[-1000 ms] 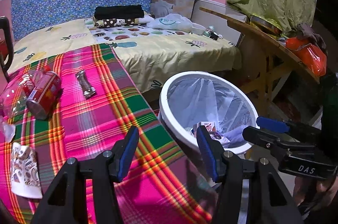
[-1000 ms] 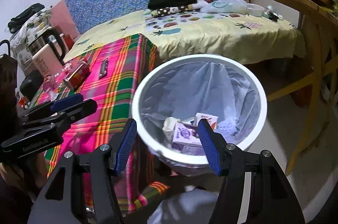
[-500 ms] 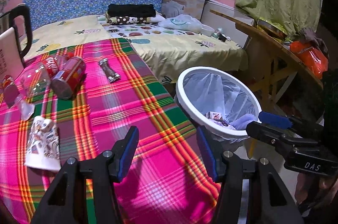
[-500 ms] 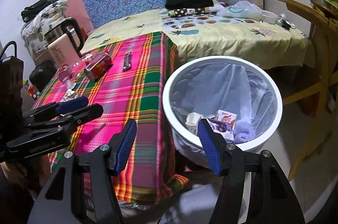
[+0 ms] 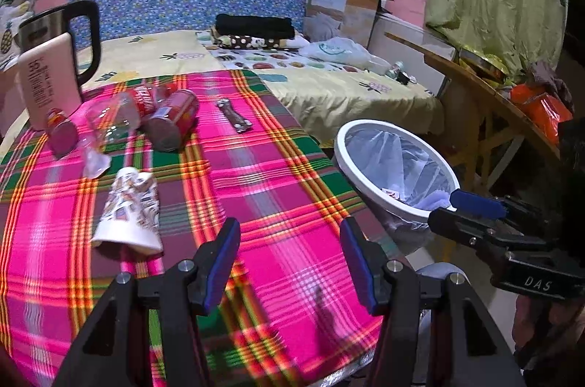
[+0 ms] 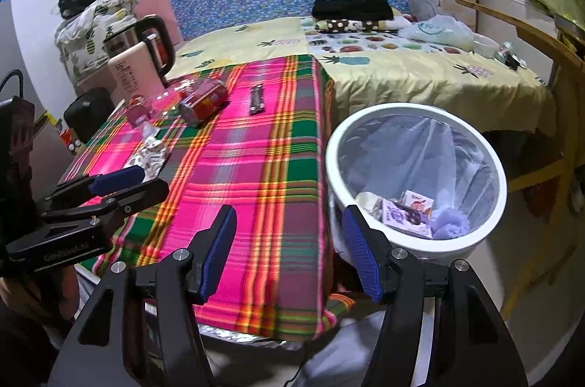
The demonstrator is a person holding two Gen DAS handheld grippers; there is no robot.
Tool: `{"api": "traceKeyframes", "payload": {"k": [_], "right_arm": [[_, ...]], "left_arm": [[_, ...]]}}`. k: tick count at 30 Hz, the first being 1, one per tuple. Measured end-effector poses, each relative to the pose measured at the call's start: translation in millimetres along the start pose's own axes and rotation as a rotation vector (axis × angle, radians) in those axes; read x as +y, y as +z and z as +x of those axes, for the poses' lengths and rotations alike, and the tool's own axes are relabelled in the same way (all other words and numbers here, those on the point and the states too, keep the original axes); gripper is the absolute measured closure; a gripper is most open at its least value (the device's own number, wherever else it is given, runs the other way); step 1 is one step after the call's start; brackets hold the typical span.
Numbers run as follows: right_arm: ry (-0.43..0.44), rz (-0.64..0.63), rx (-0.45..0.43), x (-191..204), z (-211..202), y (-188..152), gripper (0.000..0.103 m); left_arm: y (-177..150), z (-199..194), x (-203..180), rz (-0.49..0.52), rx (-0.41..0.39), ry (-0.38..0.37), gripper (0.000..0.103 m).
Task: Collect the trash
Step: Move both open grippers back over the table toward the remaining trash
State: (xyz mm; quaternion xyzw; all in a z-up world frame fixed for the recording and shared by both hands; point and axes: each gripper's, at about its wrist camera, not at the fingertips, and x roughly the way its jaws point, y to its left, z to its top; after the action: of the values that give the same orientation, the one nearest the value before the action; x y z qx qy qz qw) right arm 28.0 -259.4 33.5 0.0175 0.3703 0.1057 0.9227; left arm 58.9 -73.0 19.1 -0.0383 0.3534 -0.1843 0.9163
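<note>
A plaid-covered table [image 5: 278,175] carries the trash: a crushed patterned paper cup [image 5: 128,211], a red can [image 5: 172,124] on its side, a clear plastic bottle [image 5: 109,127] and a small dark wrapper [image 5: 234,114]. My left gripper [image 5: 289,259] hovers open over the table's near part, nothing between its fingers. A white bin [image 6: 416,175] with a clear liner stands right of the table, holding cartons [image 6: 406,211]. My right gripper [image 6: 289,251] is open and empty above the table's near right corner, beside the bin.
A kettle [image 5: 62,32] and a pink box [image 5: 47,83] stand at the table's far left. Behind lies a bed [image 5: 329,83] with folded clothes and a bag. A wooden table [image 5: 486,94] with an orange bag stands right of the bin.
Both grippers have swung left, away from over the bin and toward the table. The cup, can and bottle now sit nearer the middle of the left wrist view. Both stay open.
</note>
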Motion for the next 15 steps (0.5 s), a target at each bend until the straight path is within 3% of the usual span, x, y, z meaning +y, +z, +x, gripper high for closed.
{"api": "traceKeyframes", "payload": {"k": [15], "right_arm": [[0.056, -0.034, -0.007, 29.1, 2.5, 0.3, 0.041]], "left_arm": [[-15.5, -22.2, 29.9, -0.041, -0.028, 0.125, 0.044]]}}
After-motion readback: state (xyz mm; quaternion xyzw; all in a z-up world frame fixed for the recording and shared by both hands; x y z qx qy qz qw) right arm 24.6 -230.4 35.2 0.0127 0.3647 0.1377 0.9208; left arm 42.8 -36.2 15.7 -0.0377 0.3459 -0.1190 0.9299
